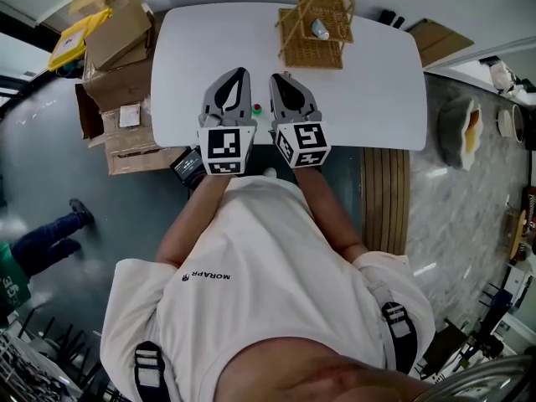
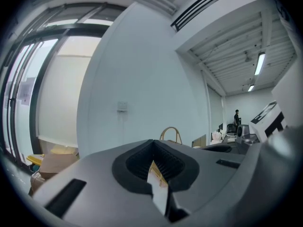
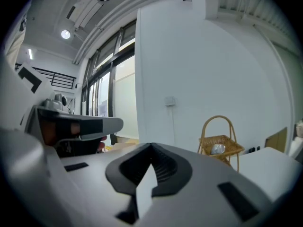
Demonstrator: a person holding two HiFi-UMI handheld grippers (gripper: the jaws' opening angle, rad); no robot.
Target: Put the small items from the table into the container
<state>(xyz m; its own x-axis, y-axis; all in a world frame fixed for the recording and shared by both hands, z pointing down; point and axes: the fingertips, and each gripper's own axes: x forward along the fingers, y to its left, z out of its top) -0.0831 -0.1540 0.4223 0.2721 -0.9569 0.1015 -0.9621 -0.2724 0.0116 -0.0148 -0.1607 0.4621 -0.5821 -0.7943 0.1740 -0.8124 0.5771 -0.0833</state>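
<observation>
A wicker basket (image 1: 293, 50) with a hoop handle stands at the far side of the white table (image 1: 377, 82), and a small silvery item (image 1: 321, 30) lies in it. A tiny red and green item (image 1: 257, 108) sits on the table near its front edge, between my two grippers. My left gripper (image 1: 240, 74) and right gripper (image 1: 276, 79) are side by side above that front edge, both shut with nothing in them. The right gripper view shows the shut right gripper (image 3: 151, 146), with the basket (image 3: 227, 143) beyond it to the right. Past the shut left gripper (image 2: 153, 143), the left gripper view shows only the basket's handle (image 2: 170, 131).
Cardboard boxes (image 1: 117, 53) are stacked left of the table. A slatted wooden panel (image 1: 385, 199) stands at the table's front right. Someone's legs (image 1: 46, 239) show on the floor at far left. Another person (image 2: 236, 117) stands far off in the room.
</observation>
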